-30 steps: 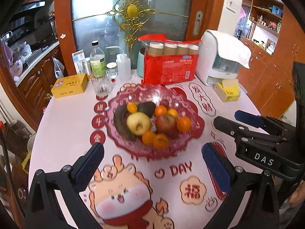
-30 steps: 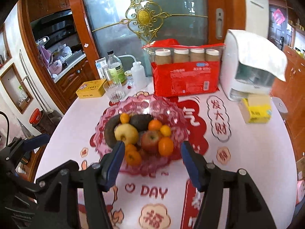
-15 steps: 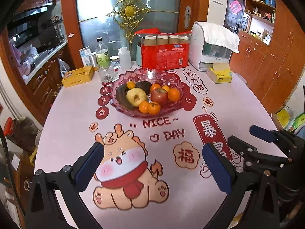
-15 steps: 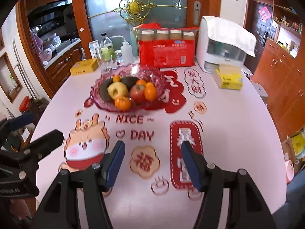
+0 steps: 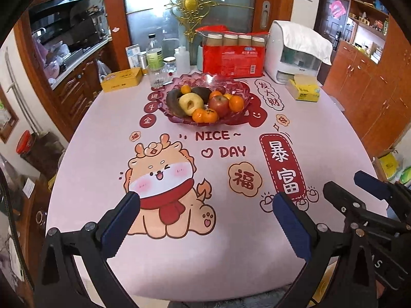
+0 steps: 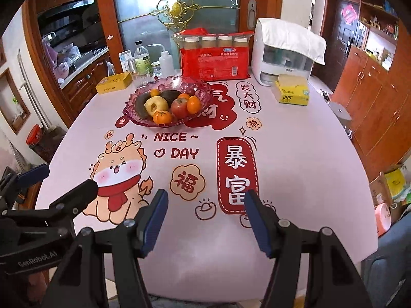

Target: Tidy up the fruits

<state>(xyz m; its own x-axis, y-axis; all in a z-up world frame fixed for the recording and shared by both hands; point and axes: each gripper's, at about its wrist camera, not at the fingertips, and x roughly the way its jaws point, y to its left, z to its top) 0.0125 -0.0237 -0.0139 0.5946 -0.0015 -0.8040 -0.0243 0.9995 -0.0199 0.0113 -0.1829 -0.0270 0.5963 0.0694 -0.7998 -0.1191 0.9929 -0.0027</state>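
A pink glass fruit bowl (image 5: 237, 114) (image 6: 203, 97) stands at the far middle of the table. It holds a yellow apple (image 5: 190, 103) (image 6: 156, 105), a red apple (image 5: 219, 104) (image 6: 179, 107), several tangerines (image 5: 205, 115) (image 6: 161, 117), a dark avocado (image 5: 201, 92) and a dark long fruit (image 5: 172, 102). My left gripper (image 5: 205, 220) is open and empty over the near table edge. My right gripper (image 6: 205, 218) is open and empty, also at the near edge, to the right of the left one (image 6: 59, 187). Both are far from the bowl.
Behind the bowl are a red pack of cups (image 5: 232, 60), a white appliance (image 5: 295, 51), bottles and a glass (image 5: 156, 74), a yellow tin (image 5: 122, 79) and a yellow tissue pack (image 5: 304, 89). The printed tablecloth (image 5: 334, 138) covers the table.
Both grippers have pulled back from just above the fruit bowl to the near edge of the table. Both stayed open and empty. The fruit has not moved.
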